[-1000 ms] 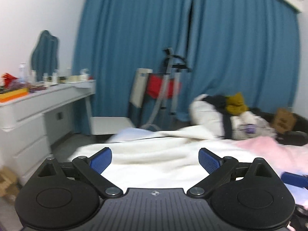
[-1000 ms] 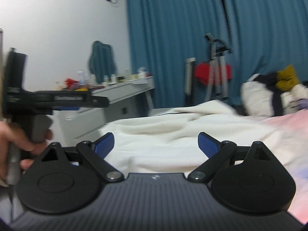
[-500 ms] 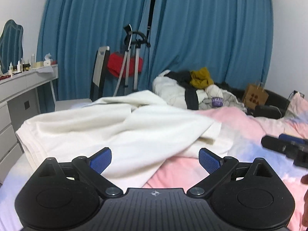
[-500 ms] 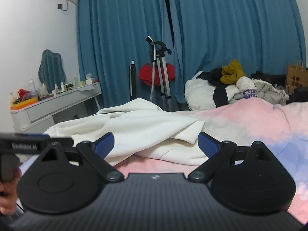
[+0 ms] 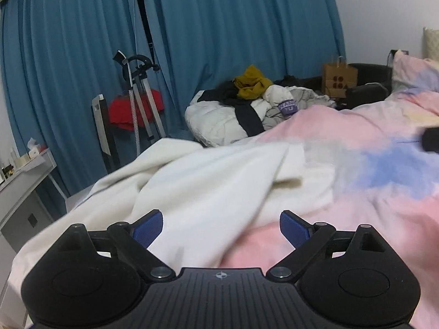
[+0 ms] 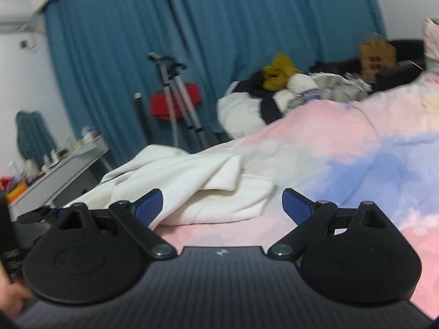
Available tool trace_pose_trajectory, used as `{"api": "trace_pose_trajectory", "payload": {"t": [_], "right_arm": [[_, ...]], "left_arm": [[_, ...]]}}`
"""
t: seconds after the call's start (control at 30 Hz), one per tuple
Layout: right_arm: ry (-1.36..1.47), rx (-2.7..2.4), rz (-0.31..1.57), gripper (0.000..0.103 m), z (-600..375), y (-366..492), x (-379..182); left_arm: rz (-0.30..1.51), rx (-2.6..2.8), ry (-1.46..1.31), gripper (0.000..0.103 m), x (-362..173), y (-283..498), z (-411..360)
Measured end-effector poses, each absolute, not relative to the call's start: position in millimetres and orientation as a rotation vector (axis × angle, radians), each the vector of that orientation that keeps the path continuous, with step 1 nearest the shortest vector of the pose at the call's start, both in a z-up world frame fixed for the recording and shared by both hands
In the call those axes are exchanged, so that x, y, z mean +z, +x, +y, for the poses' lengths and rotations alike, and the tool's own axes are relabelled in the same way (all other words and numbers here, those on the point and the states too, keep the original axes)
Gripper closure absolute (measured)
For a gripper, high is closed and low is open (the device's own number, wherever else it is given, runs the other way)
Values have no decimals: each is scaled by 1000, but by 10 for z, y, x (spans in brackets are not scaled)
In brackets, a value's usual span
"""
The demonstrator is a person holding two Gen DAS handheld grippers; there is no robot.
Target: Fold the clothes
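A bed with a soft pink and blue cover [image 5: 370, 164] carries the things. A crumpled cream-white cloth garment [image 5: 208, 181] lies directly on it.

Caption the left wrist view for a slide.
Open left gripper above a crumpled white garment on a pink-and-blue bedspread.

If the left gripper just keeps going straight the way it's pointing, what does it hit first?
Most likely the white garment lying crumpled on the pink bedcover. The left gripper has its jaws open and empty, with the cloth straight ahead of them, though depth is hard to judge.
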State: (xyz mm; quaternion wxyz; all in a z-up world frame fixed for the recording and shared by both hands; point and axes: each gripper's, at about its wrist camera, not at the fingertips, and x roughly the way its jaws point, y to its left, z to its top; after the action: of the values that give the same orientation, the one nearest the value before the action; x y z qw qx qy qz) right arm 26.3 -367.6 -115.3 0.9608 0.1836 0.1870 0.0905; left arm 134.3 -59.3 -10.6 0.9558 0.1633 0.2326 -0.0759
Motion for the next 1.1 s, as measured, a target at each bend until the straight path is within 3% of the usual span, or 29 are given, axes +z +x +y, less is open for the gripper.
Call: {"api": "trace_pose_trajectory", "payload": {"t": [0.27, 0.37, 0.47, 0.57, 0.6, 0.63, 0.93, 1.1], "right_arm": [[473, 78, 386, 8, -4004, 448, -1367], [487, 76, 407, 8, -4049, 567, -1496], [496, 81, 441, 8, -4083, 710, -1642], [523, 83, 483, 8, -4114, 848, -1762], [530, 88, 486, 8, -4117, 870, -1781], [533, 92, 485, 8, -4117, 881, -1787], [573, 159, 423, 8, -4103, 769, -1682], [780, 326, 440, 8, -4145, 649, -1663]], "left_arm": [[512, -228, 383, 11, -312, 2592, -1252], [553, -257, 393, 23, -440, 2961, -1468], [589, -239, 456, 39, -623, 3304, -1689], [597, -208, 503, 74, -709, 3446, -1777], [595, -210, 511, 91, -686, 3438, -1776], [594, -212, 520, 97, -653, 3421, -1775], [459, -286, 358, 100, 257, 2241, -1199], [471, -340, 222, 100, 473, 1320, -549]]}}
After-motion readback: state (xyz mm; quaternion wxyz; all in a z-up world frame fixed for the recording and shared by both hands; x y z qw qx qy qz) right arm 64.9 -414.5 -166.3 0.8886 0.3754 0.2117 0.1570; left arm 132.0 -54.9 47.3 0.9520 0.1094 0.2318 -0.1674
